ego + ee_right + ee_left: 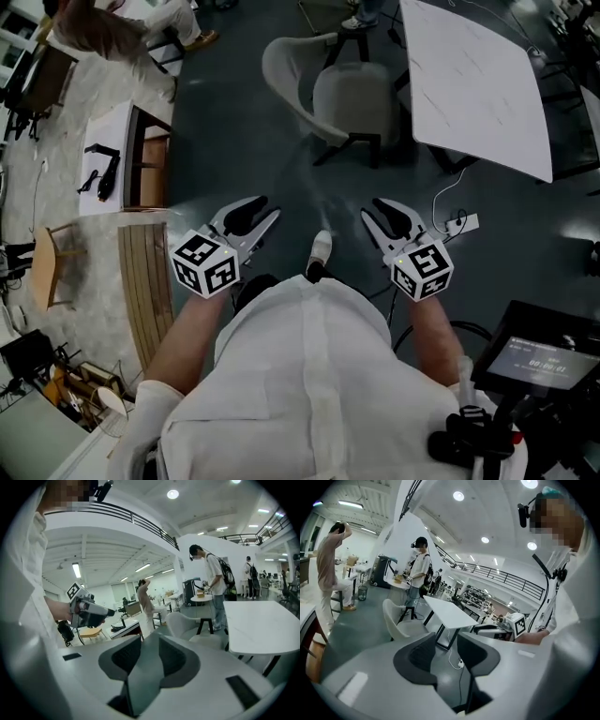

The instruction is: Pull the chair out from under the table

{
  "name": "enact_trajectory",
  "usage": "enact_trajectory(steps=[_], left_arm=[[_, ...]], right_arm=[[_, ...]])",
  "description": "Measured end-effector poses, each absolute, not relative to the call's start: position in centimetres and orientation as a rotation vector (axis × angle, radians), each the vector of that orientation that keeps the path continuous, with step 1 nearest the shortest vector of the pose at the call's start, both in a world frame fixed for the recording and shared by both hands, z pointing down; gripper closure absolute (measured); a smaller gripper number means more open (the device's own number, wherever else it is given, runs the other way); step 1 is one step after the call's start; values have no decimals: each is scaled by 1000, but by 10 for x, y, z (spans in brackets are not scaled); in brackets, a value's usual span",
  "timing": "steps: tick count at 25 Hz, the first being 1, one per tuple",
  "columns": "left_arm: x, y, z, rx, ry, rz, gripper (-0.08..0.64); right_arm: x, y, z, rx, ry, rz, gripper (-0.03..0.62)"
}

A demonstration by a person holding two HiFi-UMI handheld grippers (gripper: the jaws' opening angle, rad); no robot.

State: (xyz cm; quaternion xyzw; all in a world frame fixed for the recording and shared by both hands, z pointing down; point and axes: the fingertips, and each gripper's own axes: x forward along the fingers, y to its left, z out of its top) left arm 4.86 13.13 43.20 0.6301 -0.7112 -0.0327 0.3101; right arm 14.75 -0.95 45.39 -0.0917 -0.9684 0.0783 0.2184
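Note:
A pale shell chair (337,94) on dark legs stands on the grey floor just left of the white table (478,84), its seat close to the table's left edge. Both show ahead in the left gripper view, chair (401,620) and table (447,613), and in the right gripper view, chair (187,625) and table (262,623). My left gripper (262,214) and right gripper (375,211) are held side by side in front of my body, well short of the chair. Both stand open with nothing between the jaws, left gripper (445,653) and right gripper (143,656).
A white desk (108,141) with a black tool on it and a slatted wooden bench (145,281) stand at the left. A power strip with its cable (464,225) lies on the floor near the table. A black screen device (544,356) is at lower right. People (419,573) stand beyond.

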Motion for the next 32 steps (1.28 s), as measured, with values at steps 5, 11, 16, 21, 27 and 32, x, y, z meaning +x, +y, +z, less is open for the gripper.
enact_trajectory(steps=[5, 11, 16, 21, 27, 32], left_arm=[[1, 90, 442, 1637, -1845, -70, 413], [-57, 58, 457, 1616, -1813, -46, 389], [-142, 26, 501, 1532, -1773, -21, 350], [-220, -8, 541, 1443, -1718, 19, 320], [-293, -42, 596, 1359, -1667, 81, 298], [-336, -54, 651, 1223, -1612, 76, 272]], right_arm=[[119, -51, 453, -186, -2690, 241, 492], [105, -71, 448, -64, -2678, 248, 499], [74, -90, 445, 130, -2684, 285, 499], [41, -109, 434, 278, -2681, 308, 503], [20, -108, 437, 466, -2654, 366, 507], [14, -96, 440, 595, -2609, 388, 509]])
